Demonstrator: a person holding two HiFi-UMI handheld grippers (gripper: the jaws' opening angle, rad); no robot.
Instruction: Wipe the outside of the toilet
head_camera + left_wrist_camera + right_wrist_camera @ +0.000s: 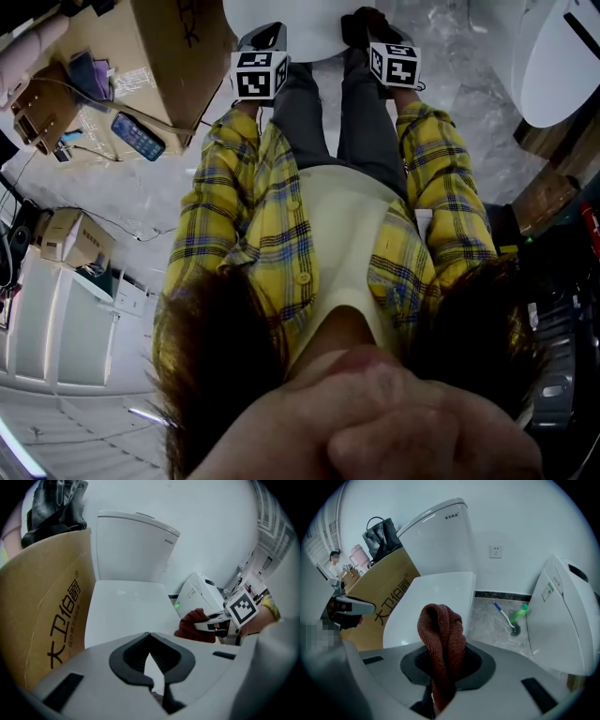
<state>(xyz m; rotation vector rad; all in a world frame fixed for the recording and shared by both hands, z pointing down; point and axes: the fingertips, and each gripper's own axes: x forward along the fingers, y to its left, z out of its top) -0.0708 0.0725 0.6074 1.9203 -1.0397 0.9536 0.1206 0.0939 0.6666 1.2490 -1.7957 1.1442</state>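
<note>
Judging by its droop at frame centre, the cloth [443, 639] looks soft and limp, best held at its lower end where the right gripper [437, 699] clamps it, while the left gripper [157, 686] is closed on nothing; the toilet [433, 597], glossy and rigid, fills the upper middle.
</note>
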